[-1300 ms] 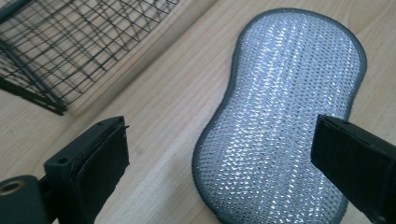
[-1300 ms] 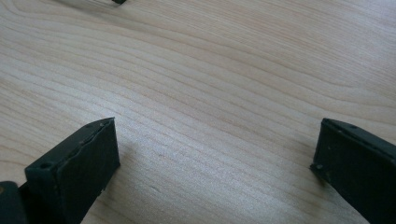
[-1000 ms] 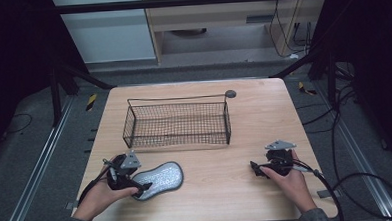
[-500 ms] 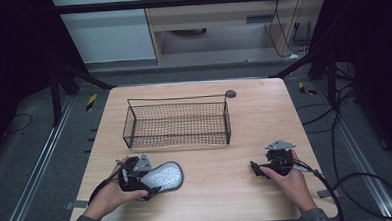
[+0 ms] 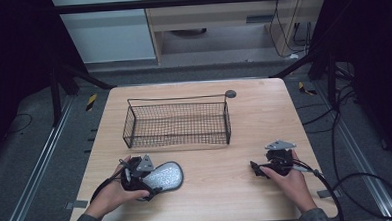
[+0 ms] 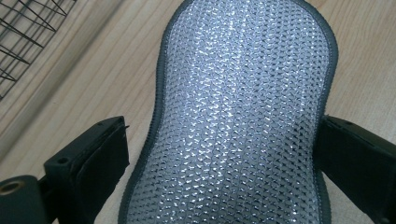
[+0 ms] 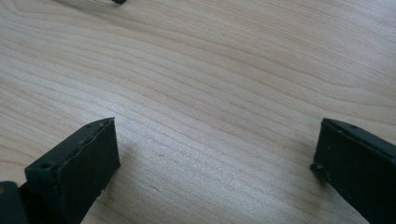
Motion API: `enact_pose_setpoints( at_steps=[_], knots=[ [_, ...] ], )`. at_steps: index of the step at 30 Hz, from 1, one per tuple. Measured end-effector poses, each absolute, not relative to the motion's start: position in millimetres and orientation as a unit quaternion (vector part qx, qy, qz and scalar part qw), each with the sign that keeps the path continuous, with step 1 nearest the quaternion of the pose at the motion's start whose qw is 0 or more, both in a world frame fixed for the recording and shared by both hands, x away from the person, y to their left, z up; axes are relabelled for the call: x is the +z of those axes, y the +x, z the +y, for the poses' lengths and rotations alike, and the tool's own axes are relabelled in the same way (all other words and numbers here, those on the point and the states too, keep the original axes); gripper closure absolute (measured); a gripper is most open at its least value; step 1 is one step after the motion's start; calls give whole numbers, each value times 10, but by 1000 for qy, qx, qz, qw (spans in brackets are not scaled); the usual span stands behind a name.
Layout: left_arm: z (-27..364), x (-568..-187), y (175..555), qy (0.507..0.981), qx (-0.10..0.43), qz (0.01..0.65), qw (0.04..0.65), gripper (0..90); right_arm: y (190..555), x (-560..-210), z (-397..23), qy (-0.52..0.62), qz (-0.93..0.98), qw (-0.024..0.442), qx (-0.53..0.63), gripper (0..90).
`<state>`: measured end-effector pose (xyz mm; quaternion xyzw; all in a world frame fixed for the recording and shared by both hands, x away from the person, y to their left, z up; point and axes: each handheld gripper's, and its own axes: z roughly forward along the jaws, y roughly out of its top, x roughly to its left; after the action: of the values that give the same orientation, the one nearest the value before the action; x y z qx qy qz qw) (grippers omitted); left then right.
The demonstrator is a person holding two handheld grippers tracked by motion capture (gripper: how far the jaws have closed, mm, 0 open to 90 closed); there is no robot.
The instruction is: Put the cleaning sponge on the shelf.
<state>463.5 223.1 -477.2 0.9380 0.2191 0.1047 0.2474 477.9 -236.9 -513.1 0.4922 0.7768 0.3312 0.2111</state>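
Straddling the silver mesh pad (image 6: 240,112) with your left gripper (image 6: 219,154), jaws spread either side, its long axis runs straight ahead; your right gripper (image 7: 215,163) rests spread, well apart.

basket (image 5: 177,122) behind pad (image 5: 163,175) | pad between left tongs (image 5: 152,185) | table (image 5: 217,189)
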Motion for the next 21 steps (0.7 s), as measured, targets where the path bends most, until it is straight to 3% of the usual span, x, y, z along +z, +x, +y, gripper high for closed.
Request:
enact_pose_setpoints(
  at_steps=[21],
  knots=[
    [2187,-4822,4649,937,92,223,254,25,4779,-5131,-2369,492,777,211,331,4]
  ],
)
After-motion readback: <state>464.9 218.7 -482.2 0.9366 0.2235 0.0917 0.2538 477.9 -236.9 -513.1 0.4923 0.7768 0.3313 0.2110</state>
